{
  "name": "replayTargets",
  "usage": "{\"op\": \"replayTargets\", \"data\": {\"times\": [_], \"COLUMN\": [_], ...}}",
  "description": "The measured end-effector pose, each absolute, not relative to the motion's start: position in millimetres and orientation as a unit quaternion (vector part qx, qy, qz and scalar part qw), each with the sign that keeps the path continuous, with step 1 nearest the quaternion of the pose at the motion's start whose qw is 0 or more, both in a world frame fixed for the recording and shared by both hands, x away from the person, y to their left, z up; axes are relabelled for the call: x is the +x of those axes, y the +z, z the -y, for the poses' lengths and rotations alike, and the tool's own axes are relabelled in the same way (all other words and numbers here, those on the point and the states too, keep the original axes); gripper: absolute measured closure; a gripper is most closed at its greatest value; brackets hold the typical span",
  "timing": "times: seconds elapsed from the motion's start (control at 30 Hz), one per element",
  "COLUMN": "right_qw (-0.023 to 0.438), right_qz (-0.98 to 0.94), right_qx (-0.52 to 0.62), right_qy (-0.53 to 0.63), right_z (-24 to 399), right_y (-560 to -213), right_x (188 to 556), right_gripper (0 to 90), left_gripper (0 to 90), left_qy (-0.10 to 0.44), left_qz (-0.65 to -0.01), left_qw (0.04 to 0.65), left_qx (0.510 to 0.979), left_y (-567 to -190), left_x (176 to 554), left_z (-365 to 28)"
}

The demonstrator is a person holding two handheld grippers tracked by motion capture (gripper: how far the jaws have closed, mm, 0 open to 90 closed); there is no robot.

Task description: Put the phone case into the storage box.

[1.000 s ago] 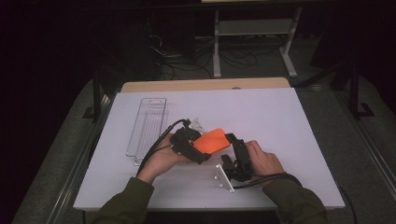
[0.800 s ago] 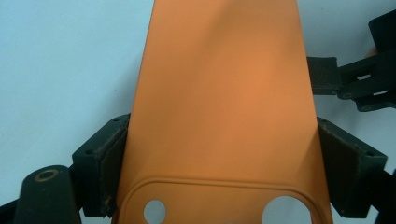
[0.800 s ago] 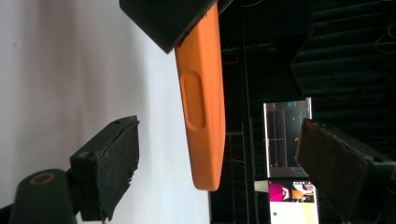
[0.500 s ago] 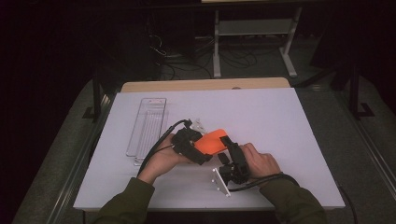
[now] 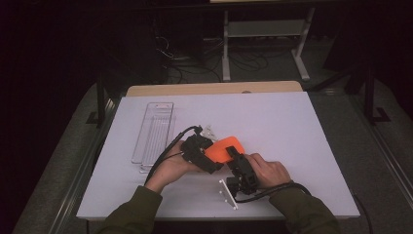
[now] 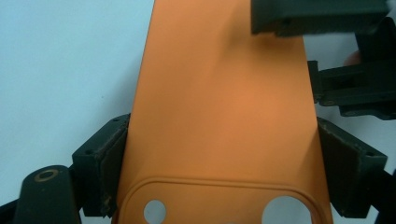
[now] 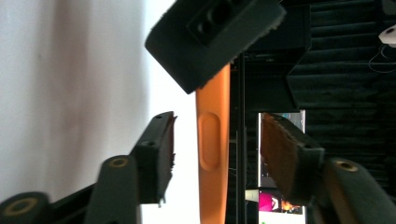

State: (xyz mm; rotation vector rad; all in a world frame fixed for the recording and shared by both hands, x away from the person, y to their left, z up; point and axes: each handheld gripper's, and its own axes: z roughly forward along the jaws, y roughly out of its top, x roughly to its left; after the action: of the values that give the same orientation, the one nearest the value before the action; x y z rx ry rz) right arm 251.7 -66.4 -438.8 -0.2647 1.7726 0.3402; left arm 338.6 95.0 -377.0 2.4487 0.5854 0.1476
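From above, both hands met over the white table [image 5: 292, 126], the left gripper [image 5: 210, 157] gripping an orange phone case [image 5: 225, 148]. Its own view showed both pads clamped on the case's edges. The right gripper [image 7: 215, 154] straddled the case edge-on, jaws closing, not yet touching.

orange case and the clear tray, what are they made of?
Orange case: likely silicone or soft-touch plastic; matte, even colour, no glare, moulded raised rim around the cutouts, side button bump in the right gripper view. Clear tray: looks like rigid transparent plastic, acrylic or similar; the white table shows through it, edges catch light.
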Motion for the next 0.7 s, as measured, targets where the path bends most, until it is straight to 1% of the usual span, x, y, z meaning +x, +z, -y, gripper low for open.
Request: {"op": "replayTargets", "data": {"times": [0.17, 0.3, 0.47, 0.7], "right_qw": [0.615, 0.615, 0.613, 0.61], "right_qz": [-0.766, -0.766, -0.768, -0.768], "right_qx": [-0.121, -0.123, -0.118, -0.128], "right_qy": [0.142, 0.14, 0.144, 0.144], "right_z": [64.1, 63.6, 64.3, 64.3], "right_y": [-440.7, -441.2, -440.8, -439.8], "right_x": [251.0, 250.4, 249.7, 249.1], "right_gripper": [51.6, 58.2, 61.5, 68.8], "left_gripper": [15.0, 15.0, 15.0, 15.0], "left_qy": [0.05, 0.05, 0.051, 0.047], "left_qz": [-0.218, -0.222, -0.221, -0.228], "left_qw": [0.306, 0.304, 0.305, 0.315], "left_qx": [0.925, 0.925, 0.925, 0.92], "left_y": [-377.6, -379.6, -379.4, -380.2], "left_x": [337.5, 337.2, 338.2, 336.8], "left_z": [-92.9, -92.3, -93.7, -92.3]}}
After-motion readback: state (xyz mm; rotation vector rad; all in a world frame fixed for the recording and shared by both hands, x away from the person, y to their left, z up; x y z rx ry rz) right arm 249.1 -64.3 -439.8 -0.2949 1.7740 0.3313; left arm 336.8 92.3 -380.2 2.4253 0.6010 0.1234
